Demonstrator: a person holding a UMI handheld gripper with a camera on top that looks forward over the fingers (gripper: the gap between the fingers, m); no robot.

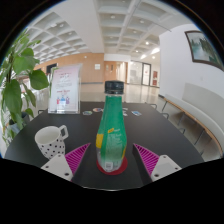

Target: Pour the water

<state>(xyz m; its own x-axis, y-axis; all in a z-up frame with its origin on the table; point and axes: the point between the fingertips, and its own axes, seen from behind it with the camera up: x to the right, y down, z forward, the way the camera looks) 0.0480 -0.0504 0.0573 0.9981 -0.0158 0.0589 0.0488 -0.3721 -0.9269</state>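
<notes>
A green plastic bottle [112,128] with a green cap and a yellow-orange label stands upright on a red coaster [116,168] on the dark table [170,135]. A white cup [50,141] with a dotted pattern and a handle stands on the table to the left of the bottle. My gripper [112,158] is open. The bottle stands between the two fingers with a gap at each side. The left magenta pad [76,153] and the right magenta pad [147,155] flank its lower part.
A leafy green plant [16,85] rises at the left beside the table. A white poster stand [65,88] is behind the table. A bench [180,110] runs along the right wall. A corridor with doors lies beyond.
</notes>
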